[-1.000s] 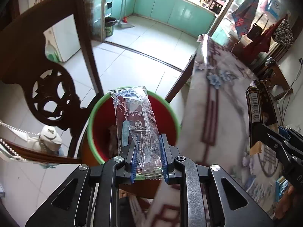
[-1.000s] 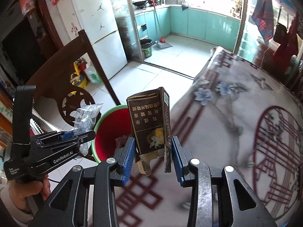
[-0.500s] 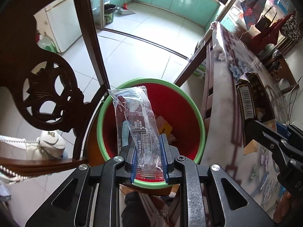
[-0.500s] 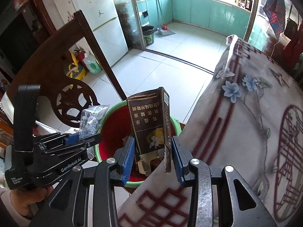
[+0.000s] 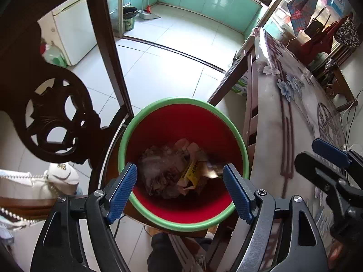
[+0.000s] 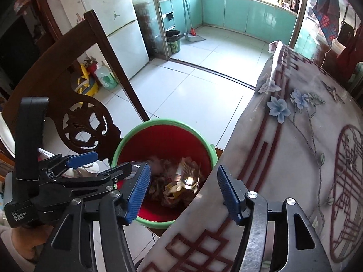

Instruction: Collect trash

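Left wrist view: left claw [image 5: 180, 190] w/ blue pads spread wide apart, nothing between them, hanging directly over red bin w/ green rim [image 5: 183, 100]. Bin sits on floor, between carved dark-wood chair [image 5: 56, 117] on left and desk [image 5: 295, 122] on right; desk covered w/ floral-print cloth, its edge just beside bin rim. Trash pile [image 5: 179, 172] lies at bin bottom: crumpled wrappers, one yellow piece, a brownish-grey clump; single items too blurred to tell apart. Right claw [image 5: 326, 158] shows at right edge of this view, above desk edge, one blue pad visible. Right wrist view: right claw [image 6: 183, 191] also wide apart, holding nothing; its left pad over bin's near-right rim [image 6: 163, 122], its right pad over desk cloth [image 6: 295, 158]. Trash [image 6: 181, 181] seen inside bin, a shiny crumpled piece on top, motion-blurred. Left claw [image 6: 90, 165] in at left of frame, apart, near side of bin, just above rim. White shoe [image 5: 61, 176] on floor under chair, left of bin. Far bkgd: white fridge [image 6: 113, 22], teal kitchen cabinets [image 6: 238, 11], broom + dustpan [image 6: 192, 34] on tile floor.
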Demonstrator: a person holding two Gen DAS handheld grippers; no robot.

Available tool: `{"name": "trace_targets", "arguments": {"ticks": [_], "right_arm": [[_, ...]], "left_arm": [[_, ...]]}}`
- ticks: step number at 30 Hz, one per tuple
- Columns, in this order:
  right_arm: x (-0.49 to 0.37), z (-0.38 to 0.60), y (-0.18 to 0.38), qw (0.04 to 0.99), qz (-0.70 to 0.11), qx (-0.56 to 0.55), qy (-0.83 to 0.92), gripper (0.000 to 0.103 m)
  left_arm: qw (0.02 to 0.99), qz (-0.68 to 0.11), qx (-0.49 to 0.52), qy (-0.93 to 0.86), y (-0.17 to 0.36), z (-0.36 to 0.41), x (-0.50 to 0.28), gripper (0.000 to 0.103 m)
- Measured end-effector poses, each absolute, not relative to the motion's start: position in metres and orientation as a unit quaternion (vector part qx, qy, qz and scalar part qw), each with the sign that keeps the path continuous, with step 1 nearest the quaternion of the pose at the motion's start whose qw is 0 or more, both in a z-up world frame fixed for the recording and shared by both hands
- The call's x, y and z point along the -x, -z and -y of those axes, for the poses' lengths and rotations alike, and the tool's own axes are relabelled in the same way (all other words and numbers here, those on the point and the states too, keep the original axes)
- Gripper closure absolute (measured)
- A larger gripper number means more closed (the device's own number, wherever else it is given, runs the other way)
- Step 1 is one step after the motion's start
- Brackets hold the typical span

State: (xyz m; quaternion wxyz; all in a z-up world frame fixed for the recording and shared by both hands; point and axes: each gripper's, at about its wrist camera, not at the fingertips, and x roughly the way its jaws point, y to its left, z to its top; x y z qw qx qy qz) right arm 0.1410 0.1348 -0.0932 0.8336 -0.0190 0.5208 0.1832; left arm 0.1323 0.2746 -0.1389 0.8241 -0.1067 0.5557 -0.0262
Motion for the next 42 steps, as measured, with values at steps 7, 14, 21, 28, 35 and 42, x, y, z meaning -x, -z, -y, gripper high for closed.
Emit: {"name": "trace_targets", "arguments": {"ticks": [7, 14, 21, 28, 35, 42], "right_arm": [[-0.109, -0.105, 0.059, 0.858, -0.480, 0.012, -0.183, 0.041], [-0.062, -0.034, 0.014, 0.896, -0.412, -0.006, -0.165, 0.033], [-0.026, 0.043, -0.016, 0.921, -0.358, -0.051, -0.148, 0.026], [0.000, 0.080, -0.029, 0.931, -0.330, -0.045, -0.148, 0.026], [0.026, 0.096, -0.046, 0.952, -0.281, -0.017, -0.122, 0.020], [0.037, 0.116, -0.053, 0.956, -0.280, -0.022, -0.088, 0.019]], "left_arm": [[0.841, -0.527, 0.123, 0.012, 0.112, -0.263, -0.106, 0.023], [0.896, -0.419, 0.143, -0.001, 0.055, -0.217, -0.061, 0.000], [0.929, -0.341, 0.140, -0.019, 0.015, -0.174, -0.031, 0.000], [0.943, -0.311, 0.117, -0.013, -0.012, -0.137, -0.015, 0.000], [0.959, -0.270, 0.075, -0.030, -0.028, -0.097, 0.007, 0.000], [0.977, -0.205, 0.057, -0.036, -0.035, -0.079, 0.031, 0.000]]}}
